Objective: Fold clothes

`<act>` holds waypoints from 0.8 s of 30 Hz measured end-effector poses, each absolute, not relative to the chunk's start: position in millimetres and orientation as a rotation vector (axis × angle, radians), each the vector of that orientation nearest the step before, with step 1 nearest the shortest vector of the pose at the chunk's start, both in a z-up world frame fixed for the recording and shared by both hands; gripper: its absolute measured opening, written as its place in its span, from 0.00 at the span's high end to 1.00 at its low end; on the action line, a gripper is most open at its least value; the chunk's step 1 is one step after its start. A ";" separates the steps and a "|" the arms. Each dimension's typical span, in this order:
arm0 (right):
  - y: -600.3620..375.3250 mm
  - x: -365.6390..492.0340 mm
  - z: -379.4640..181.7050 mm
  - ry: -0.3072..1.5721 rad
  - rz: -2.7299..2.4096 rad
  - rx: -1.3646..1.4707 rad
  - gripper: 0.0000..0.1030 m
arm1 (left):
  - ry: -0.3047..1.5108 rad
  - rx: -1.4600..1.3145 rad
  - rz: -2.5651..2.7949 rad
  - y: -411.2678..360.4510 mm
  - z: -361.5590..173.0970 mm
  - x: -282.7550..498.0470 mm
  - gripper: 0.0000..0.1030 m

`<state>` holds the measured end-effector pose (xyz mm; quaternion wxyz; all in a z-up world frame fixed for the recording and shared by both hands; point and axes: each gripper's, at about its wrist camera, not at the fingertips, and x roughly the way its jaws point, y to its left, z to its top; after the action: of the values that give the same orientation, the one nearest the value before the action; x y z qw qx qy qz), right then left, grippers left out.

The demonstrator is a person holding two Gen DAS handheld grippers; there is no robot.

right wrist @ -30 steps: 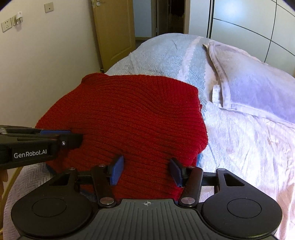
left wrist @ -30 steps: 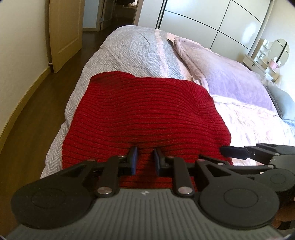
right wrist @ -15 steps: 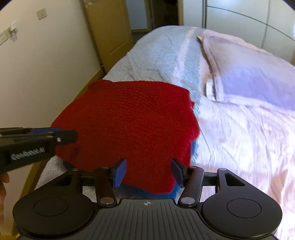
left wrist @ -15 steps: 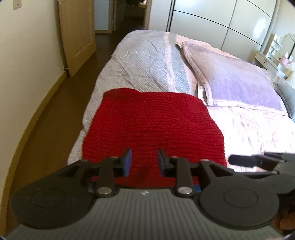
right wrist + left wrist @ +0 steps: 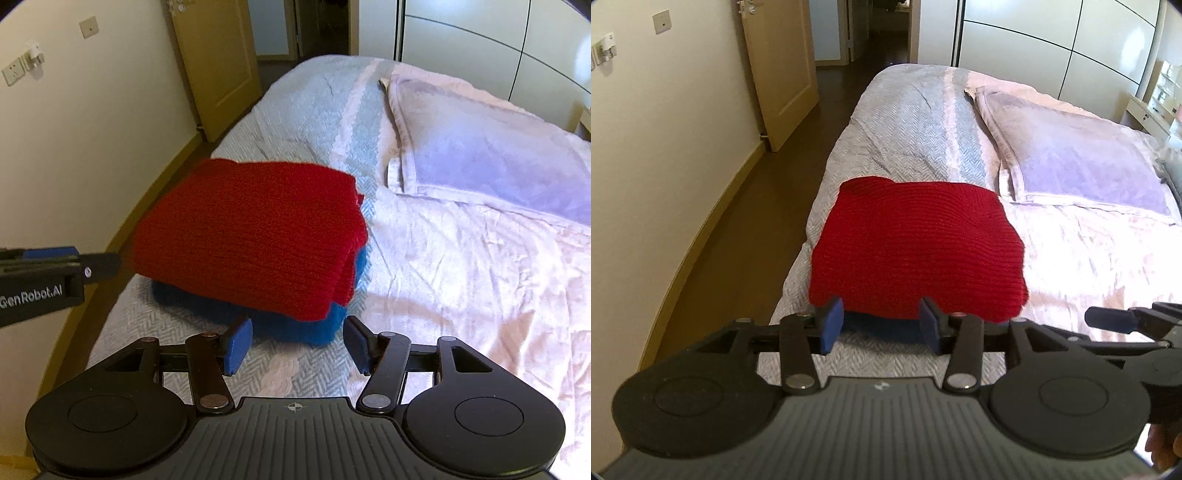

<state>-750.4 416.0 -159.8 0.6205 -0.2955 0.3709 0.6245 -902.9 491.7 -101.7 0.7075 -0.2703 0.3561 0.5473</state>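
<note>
A folded red knit sweater lies on a folded blue garment near the bed's left edge. My left gripper hangs above and just in front of the stack; its jaws are opening and nothing is between them. Over the stack's near right corner my right gripper stands open and holds nothing. Each gripper shows at the edge of the other's view: the right one at the right, the left one at the left.
The bed has a grey herringbone cover and a pale pink sheet. A lilac pillow lies to the right. Brown floor, a wall and a wooden door are on the left; wardrobe doors stand behind.
Both grippers have lifted up and back from the red sweater, which now lies flat on the blue garment. The left jaws have spread from nearly closed to wide.
</note>
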 end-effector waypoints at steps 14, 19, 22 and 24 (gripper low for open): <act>376.9 -751.2 -94.6 0.787 1.446 -0.619 0.42 | 0.775 -0.534 1.259 448.8 -46.3 -901.5 0.45; 365.4 -753.1 -94.9 0.825 1.452 -0.605 0.42 | 0.788 -0.558 1.266 437.8 -48.4 -904.6 0.40; 357.9 -753.8 -100.1 0.858 1.454 -0.606 0.41 | 0.807 -0.579 1.267 431.9 -55.7 -907.6 0.40; 353.3 -755.2 -103.4 0.872 1.447 -0.608 0.41 | 0.822 -0.587 1.265 427.5 -61.2 -909.3 0.40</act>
<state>-755.2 353.3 -103.4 0.6236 -0.2648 0.3797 0.6300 -909.3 427.5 -61.2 0.6898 -0.2624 0.3677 0.5657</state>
